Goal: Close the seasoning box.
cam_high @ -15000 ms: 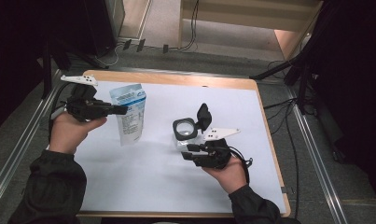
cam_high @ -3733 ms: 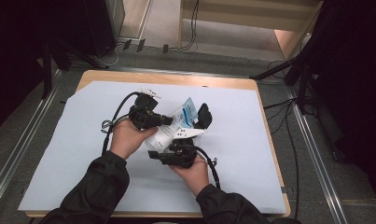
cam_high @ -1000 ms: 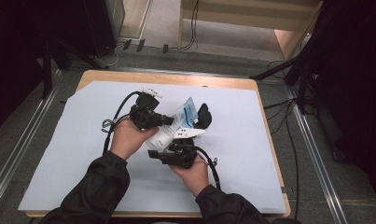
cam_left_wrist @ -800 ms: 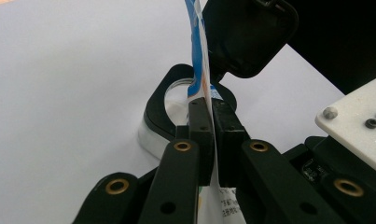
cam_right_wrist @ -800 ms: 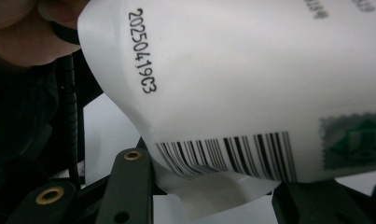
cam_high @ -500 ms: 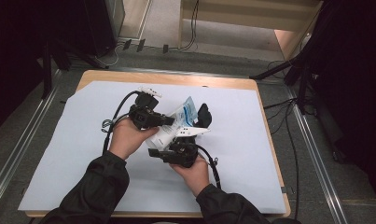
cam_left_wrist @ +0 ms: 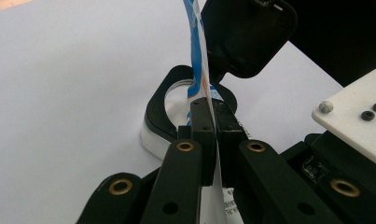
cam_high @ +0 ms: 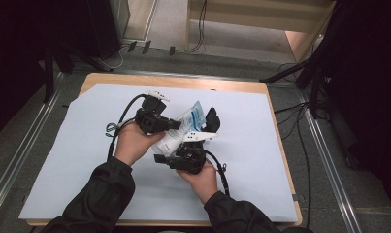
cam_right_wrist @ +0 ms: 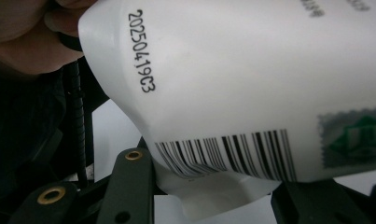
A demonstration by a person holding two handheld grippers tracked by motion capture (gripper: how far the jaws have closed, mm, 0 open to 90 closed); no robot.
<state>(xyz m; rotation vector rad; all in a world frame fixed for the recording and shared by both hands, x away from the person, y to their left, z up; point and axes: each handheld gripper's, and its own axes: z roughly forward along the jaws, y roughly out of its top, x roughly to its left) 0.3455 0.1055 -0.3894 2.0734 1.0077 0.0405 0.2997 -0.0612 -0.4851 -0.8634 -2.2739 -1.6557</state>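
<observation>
A person's two hands meet near the middle of a wooden table point(cam_high: 280, 145) covered by a white sheet point(cam_high: 76, 145), each hand holding a black two-jaw gripper. Between them is a white refill pouch point(cam_high: 181, 130) with blue print, held tilted above the sheet.

The left gripper point(cam_high: 176, 125) is clenched on the pouch: in the left gripper view its two black pads point(cam_left_wrist: 205, 135) press flat together on the thin blue-and-white edge of the pouch point(cam_left_wrist: 197, 60). Just behind that edge sits a black-rimmed container point(cam_left_wrist: 160, 116) with its hinged black lid point(cam_left_wrist: 246, 37) standing open.

The right gripper point(cam_high: 183, 154) holds the lower end of the pouch. In the right gripper view the pouch point(cam_right_wrist: 251, 93) shows its barcode and a printed date code, with its crumpled bottom fold sitting between the two spread jaws; the contact itself is cut off at the bottom of the picture, so the grasp looks firm but is not fully visible.

Open sheet lies on every side of the hands, widest to the left and toward the near edge. The far edge and right edge of the table show bare wood. Dark floor, metal rails and cables surround the table. The container's body is mostly hidden behind the pouch in the high view.
</observation>
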